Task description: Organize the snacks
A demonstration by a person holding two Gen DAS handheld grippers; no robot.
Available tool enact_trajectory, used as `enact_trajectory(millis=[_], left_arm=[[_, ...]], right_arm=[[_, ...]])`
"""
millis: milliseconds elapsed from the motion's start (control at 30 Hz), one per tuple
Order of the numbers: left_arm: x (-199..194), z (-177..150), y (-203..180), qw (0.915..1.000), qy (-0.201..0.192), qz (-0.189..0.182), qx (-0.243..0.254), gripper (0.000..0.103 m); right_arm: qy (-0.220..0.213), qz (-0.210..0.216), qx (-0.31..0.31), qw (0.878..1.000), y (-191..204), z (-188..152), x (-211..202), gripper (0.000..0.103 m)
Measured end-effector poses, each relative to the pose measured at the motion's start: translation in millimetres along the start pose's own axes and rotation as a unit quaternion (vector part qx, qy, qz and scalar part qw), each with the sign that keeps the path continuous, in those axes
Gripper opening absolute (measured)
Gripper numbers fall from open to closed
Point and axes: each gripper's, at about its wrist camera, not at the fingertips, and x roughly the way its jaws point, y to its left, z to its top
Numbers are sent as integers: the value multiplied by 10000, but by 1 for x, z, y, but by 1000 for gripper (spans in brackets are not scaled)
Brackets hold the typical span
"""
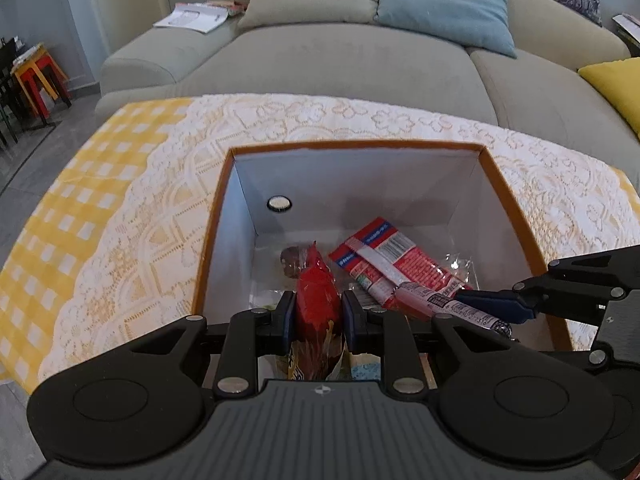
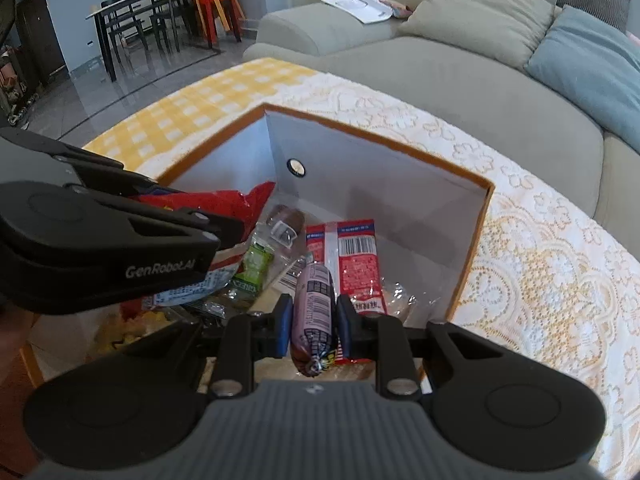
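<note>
An orange-rimmed box with white inner walls (image 1: pixel 348 184) stands on the table and also shows in the right wrist view (image 2: pixel 384 184). My left gripper (image 1: pixel 318 316) is shut on a red snack bag (image 1: pixel 316 300), held over the box; the bag also shows in the right wrist view (image 2: pixel 224 204). My right gripper (image 2: pixel 313 316) is shut on a pink sausage stick (image 2: pixel 314 300), also over the box; the stick shows in the left wrist view (image 1: pixel 424 300). A red and white packet (image 1: pixel 384 256) lies on the box floor, as do a brown snack (image 2: pixel 288 216) and a green packet (image 2: pixel 252 268).
The table wears a white lace cloth (image 1: pixel 152 216) over yellow check. A grey sofa (image 1: pixel 320 68) with cushions stands right behind the table. A dining table with chairs (image 2: pixel 132 20) and red and yellow stools (image 2: pixel 216 8) are far off on the tiled floor.
</note>
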Motion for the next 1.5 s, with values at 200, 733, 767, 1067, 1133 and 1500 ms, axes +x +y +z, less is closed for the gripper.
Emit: enact_trajectory(millis=[200,733,767,1067,1133,1500], left_arm=[[5,-1,0,9999,126,-79,-13,32],[-73,5,2,9972,-716,222,0,61],[-81,5,1,9962,-811,327,13,61],[-173,-11,-19,9789,-1737,1073,69,62],[-185,-15,-24,9750,-1867,1206,6,66],[-224,-59,-61,9607,-2257,1604,198,82]], right_arm=[[50,-32,-230,9997,7,0,5,21],[-622,-300,-296,9972,16,3,-60,47],[-688,-329,-260,9968,16,3,-68,48],[-1099,-468,583,9911,12,-9,-153,50],[-1320,-543,665,9875,14,-19,-175,61],[-1873,-751,1082,9734,32,-82,-259,78]])
